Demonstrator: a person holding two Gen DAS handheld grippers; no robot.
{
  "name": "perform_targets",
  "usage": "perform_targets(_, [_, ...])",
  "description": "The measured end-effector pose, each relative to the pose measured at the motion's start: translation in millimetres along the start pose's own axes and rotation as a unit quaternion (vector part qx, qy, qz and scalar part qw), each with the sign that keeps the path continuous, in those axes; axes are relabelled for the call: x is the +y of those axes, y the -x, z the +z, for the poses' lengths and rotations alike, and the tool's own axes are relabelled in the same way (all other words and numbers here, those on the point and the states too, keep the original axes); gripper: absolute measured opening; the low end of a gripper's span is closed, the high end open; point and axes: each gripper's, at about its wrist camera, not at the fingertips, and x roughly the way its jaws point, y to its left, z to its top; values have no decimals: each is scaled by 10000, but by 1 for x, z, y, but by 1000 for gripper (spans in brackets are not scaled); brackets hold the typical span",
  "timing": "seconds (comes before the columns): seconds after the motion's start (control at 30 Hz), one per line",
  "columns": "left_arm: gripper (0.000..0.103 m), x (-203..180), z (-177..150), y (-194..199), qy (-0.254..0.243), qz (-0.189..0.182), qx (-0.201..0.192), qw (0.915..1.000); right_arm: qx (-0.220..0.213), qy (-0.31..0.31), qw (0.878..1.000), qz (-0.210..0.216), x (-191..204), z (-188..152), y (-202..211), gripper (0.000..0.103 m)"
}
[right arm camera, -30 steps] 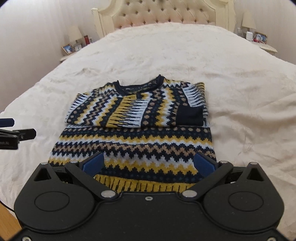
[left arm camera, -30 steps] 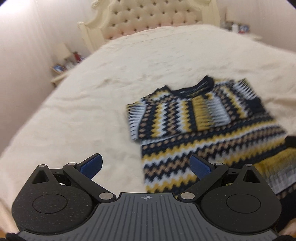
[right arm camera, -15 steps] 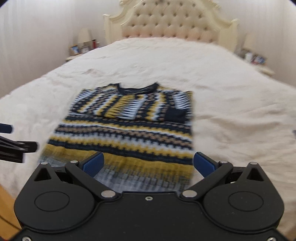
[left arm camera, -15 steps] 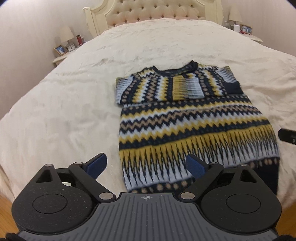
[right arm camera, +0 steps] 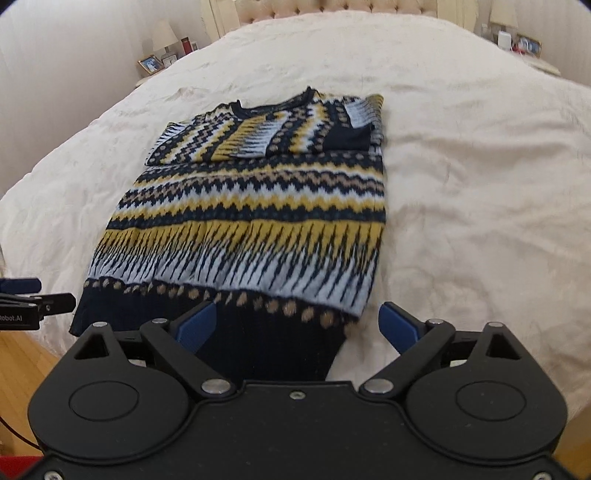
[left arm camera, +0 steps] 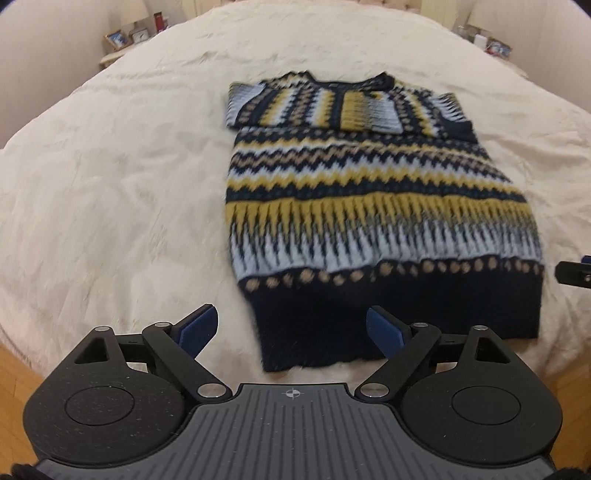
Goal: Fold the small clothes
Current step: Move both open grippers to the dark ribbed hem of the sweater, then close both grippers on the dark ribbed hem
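Observation:
A navy, yellow, tan and white patterned sweater [left arm camera: 369,206] lies flat on the cream bedspread [left arm camera: 110,184], sleeves folded across its chest, navy hem nearest me. It also shows in the right wrist view [right arm camera: 251,221]. My left gripper [left arm camera: 291,328] is open and empty, just before the hem's left corner. My right gripper [right arm camera: 299,325] is open and empty over the hem's right corner. Each gripper shows at the edge of the other's view: the right one [left arm camera: 576,271], the left one [right arm camera: 33,299].
The bed's near edge and wooden floor [right arm camera: 22,354] lie below the grippers. Nightstands with a lamp and photo frames stand at the back left [left arm camera: 122,37] and back right [right arm camera: 524,44]. A tufted headboard [right arm camera: 369,7] is at the far end.
Both grippers have drawn back toward the foot of the bed and lowered, so the sweater's hem now lies between their open fingers. The sweater has not moved.

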Motion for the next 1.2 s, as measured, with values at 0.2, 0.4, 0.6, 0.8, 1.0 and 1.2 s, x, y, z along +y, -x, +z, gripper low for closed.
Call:
perform_targets(0.2, [86,8,-1,-16,164,-61,184,9997,300,-93,9993,219,-6,-7,-9,90])
perform_targets(0.4, [80,10,2,-33,181,-125,281,9994,587,-103,9978,291,-10,-8,-23,85])
perform_targets(0.6, [75,11,5,-53,115,-203,483,9986,812,-282,9960,236,-18,-7,-38,79])
perform_targets(0.8, [74,18,6,-72,283,-309,750,9963,1052,-297,9937,232,-23,-8,-53,79])
perform_targets(1.0, [74,17,10,-88,262,-408,920,9946,1243,-378,9910,308,-25,-8,-69,79])
perform_targets(1.2, [45,15,16,-94,443,-870,797,9920,1377,-483,9884,416,-27,-7,-81,82])
